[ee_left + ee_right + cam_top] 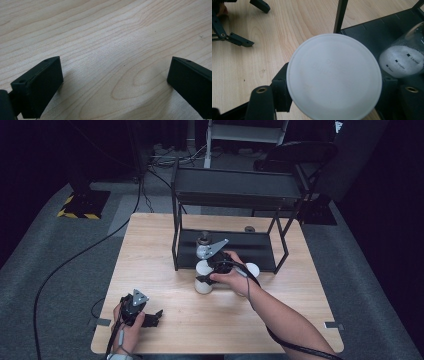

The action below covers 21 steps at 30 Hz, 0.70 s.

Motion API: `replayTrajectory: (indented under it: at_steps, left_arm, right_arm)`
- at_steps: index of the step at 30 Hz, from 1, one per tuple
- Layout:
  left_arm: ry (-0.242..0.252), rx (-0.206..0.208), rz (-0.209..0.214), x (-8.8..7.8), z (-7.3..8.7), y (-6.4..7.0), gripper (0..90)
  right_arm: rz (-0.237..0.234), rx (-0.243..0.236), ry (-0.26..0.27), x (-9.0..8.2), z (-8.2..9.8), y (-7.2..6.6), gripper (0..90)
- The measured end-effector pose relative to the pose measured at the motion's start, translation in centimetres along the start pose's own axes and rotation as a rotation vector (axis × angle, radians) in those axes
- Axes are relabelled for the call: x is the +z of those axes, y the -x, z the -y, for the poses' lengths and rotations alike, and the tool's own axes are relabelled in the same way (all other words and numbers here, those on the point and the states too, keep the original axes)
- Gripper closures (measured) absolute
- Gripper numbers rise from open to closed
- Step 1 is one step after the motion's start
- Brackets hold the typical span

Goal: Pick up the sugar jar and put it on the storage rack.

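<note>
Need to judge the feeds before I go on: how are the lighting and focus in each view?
High view: the table is evenly lit, the room around it nearly black, the rack dark. Left gripper view: sharp wood grain, soft shadows beside the open jaws. Right gripper view: the white lid between the jaws is close and slightly soft, its raised lettering unreadable; no harsh glare.

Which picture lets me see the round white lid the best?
The right gripper view: the white lid sits big and close between the right gripper jaws. The high view shows it small, under the hand. The left gripper view looks at bare table.
</note>
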State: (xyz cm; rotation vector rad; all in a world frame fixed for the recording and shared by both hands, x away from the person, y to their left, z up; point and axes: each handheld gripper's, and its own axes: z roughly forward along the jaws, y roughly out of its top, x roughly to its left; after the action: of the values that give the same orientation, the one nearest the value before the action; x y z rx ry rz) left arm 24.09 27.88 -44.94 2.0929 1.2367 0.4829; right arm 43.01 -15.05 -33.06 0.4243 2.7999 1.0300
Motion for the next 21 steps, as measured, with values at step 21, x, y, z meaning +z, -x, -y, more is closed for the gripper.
replayTrajectory:
  at_steps: [21]
  left_arm:
    - [-0.001,0.001,0.0,0.0,0.0,0.0,0.3]
  right_arm:
    - [0.027,-0.014,0.044,-3.5,-1.4,0.2,33.9]
